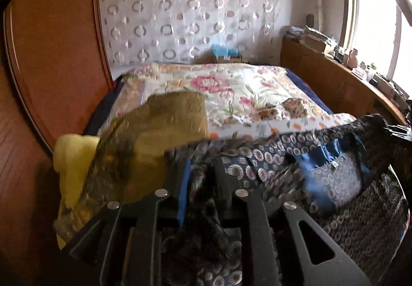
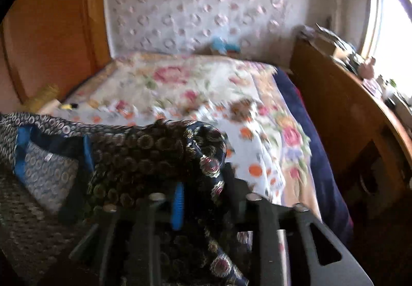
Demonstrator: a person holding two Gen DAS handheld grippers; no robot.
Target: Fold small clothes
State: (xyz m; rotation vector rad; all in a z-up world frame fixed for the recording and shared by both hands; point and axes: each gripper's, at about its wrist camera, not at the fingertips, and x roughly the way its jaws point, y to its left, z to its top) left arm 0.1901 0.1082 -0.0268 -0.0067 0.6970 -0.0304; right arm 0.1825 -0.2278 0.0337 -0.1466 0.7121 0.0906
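Garment point(image 1: 288, 157) pinched at both ends

Left gripper point(image 1: 199, 183) and right gripper point(image 2: 203, 190) jaws sit nearly closed on patterned cloth (blue-trimmed), above the bed point(image 2: 206, 85).

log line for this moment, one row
phase: lift-spread | left gripper: shut on patterned garment | right gripper: shut on patterned garment | held over: floral bed

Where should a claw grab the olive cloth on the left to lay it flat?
Take the olive cloth at its far top edge, coming from the left. It is draped in a hump over the yellow item, and that upper edge stands free above the quilt. Both claws, left and right, look clamped on the navy garment, so one must let go first.
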